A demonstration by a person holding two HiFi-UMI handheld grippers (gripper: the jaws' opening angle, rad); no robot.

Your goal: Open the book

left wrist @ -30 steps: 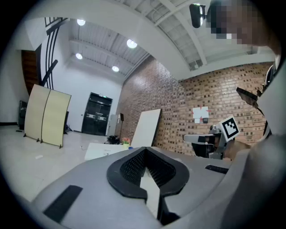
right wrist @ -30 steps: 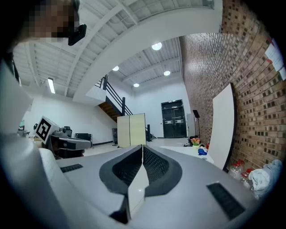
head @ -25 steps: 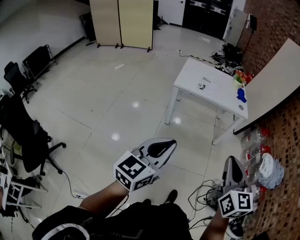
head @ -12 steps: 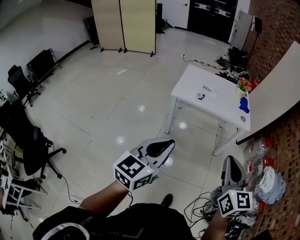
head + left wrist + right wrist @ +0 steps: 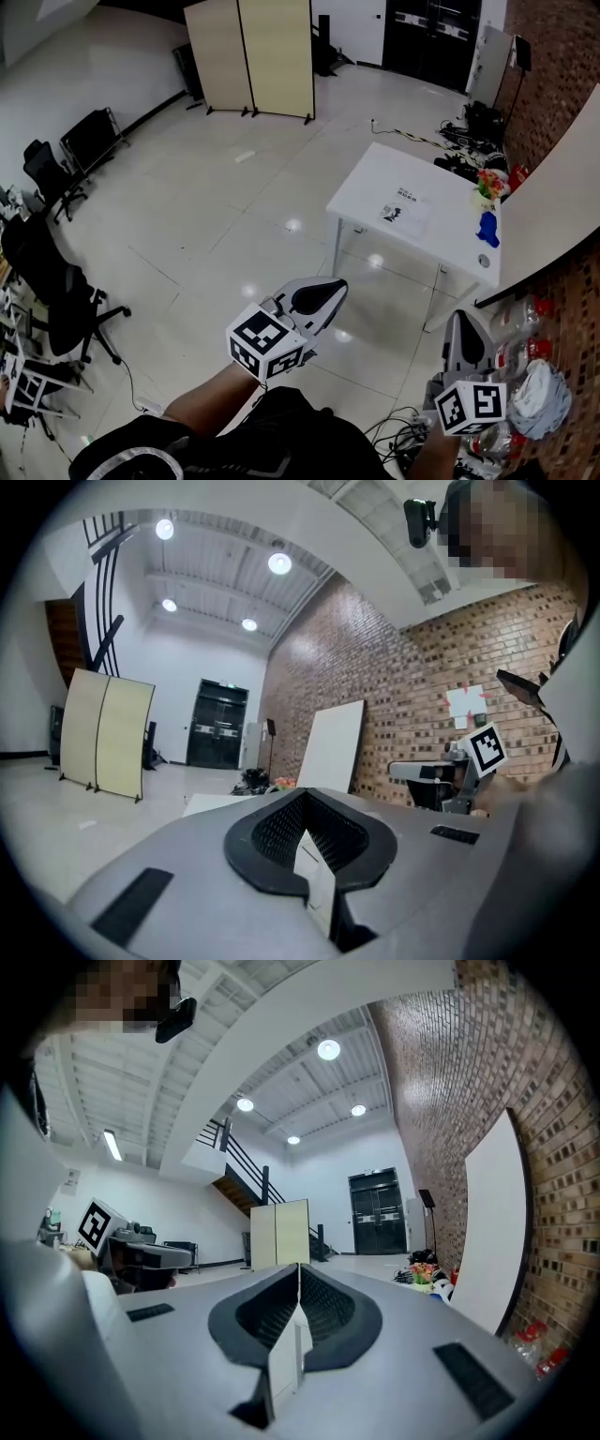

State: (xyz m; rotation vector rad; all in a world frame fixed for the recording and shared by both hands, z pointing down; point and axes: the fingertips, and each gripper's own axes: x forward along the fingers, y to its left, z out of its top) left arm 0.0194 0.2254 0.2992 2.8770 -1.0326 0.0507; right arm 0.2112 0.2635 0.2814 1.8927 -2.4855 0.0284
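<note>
A white table (image 5: 367,186) stood on the glossy tiled floor (image 5: 216,216). On its right end were a bunch of flowers (image 5: 487,181) and, nearer the front edge, a blue object (image 5: 485,228) (its kind could not be made out). Just right of the table a large white board (image 5: 553,211) leaned on the brick wall (image 5: 558,66). Below the table's right corner lay plastic bottles (image 5: 517,353) and a bundle of cloth (image 5: 544,398), with loose cables (image 5: 398,439) near them. Beyond the table stood black double doors (image 5: 441,37); far to its left were a beige folding screen (image 5: 251,56) and black office chairs (image 5: 56,291).
</note>
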